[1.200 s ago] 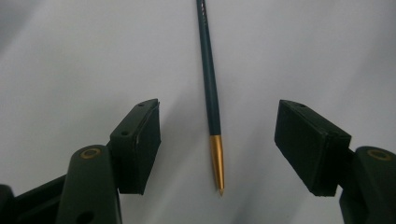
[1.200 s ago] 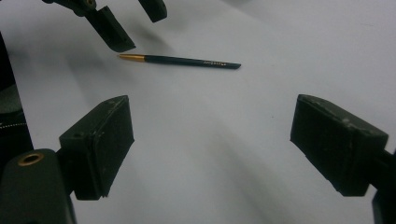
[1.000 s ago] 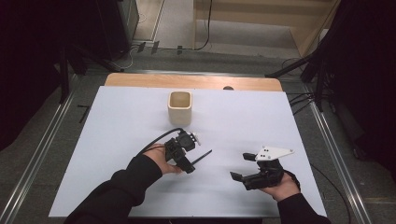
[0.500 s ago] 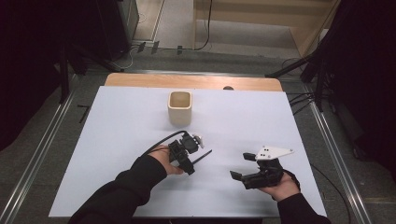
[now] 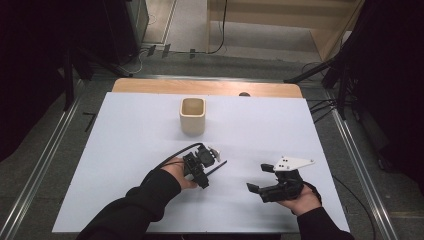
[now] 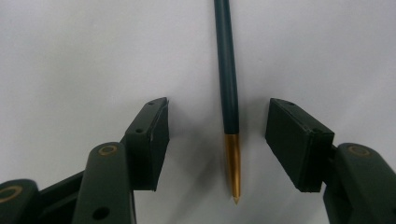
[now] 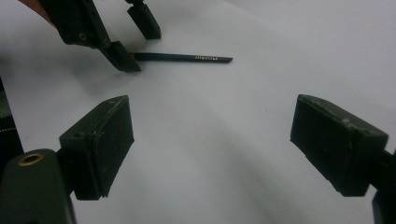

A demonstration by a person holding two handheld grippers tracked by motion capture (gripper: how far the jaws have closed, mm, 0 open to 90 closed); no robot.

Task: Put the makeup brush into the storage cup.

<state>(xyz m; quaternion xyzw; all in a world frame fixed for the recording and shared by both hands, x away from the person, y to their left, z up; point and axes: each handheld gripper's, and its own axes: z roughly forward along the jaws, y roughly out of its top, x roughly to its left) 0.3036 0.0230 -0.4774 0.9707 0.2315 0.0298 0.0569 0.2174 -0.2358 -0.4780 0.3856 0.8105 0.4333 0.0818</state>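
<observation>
Holding the left gripper (image 5: 200, 170) low over the white table (image 5: 140, 130), with its two black jaws pointing down. Just closing in a bit, those jaws, but not touching anything yet. Standing apart, one on each side of a thin dark green pen (image 6: 229, 84). Leaving a gap on both sides of the pen, a bit smaller on the right in the left gripper view.

Lying flat on the table, that pen, near the middle and a little toward the person. Showing a shiny gold tip (image 6: 232, 163) right between the jaws in the left gripper view. Pointing the rest of its long body away from the gripper. Carrying a tiny line of gold writing (image 7: 205, 58) near its far end in the right gripper view, too small to read.

Resting the right gripper (image 5: 259, 178) in the right hand (image 5: 300, 200), off to the side and well apart from the pen. Keeping its jaws wide apart, with nothing but bare table between them. Looking across at the left gripper and the pen from there.

Standing upright farther back on the table: a pale, square cup (image 5: 192, 115), open at the top, well apart from both grippers. Showing no label or words on the cup.
</observation>
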